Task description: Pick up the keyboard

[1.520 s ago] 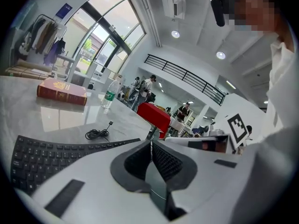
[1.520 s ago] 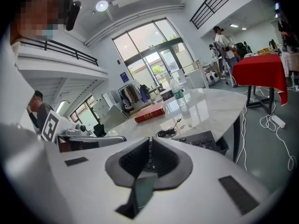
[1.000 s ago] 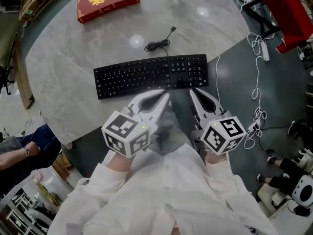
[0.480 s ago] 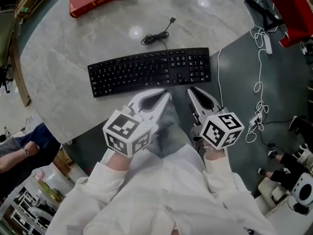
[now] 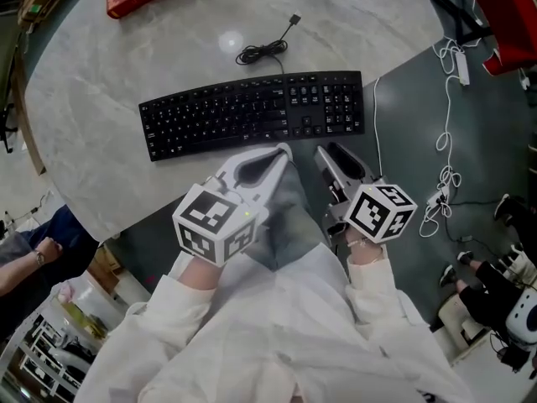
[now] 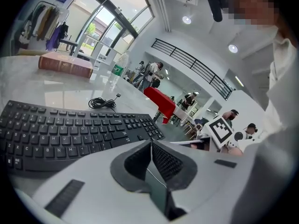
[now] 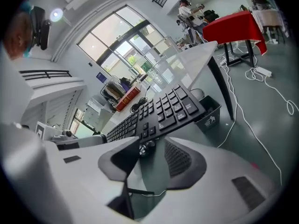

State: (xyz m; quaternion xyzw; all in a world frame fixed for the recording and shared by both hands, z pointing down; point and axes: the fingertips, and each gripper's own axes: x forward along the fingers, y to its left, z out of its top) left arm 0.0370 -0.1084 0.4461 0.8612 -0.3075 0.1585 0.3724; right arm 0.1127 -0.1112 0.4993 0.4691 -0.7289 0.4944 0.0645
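Opening now, the right gripper [image 5: 330, 149] has empty fingers, and the left gripper [image 5: 283, 150] stays clenched. Both have dropped near the keyboard [image 5: 252, 114], flat on the table [image 5: 101, 166] at upper middle, so a grab looks close

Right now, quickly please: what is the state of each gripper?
Left gripper: closed, holding nothing.
Right gripper: jaws opening, nothing between them; keyboard not yet gripped.

You're wearing a loose, creased white coat [image 5: 277, 342] whose long sleeves [image 5: 168, 305] reach right down to both wrists, and a small black camera unit [image 6: 216, 3] sits up at your head.
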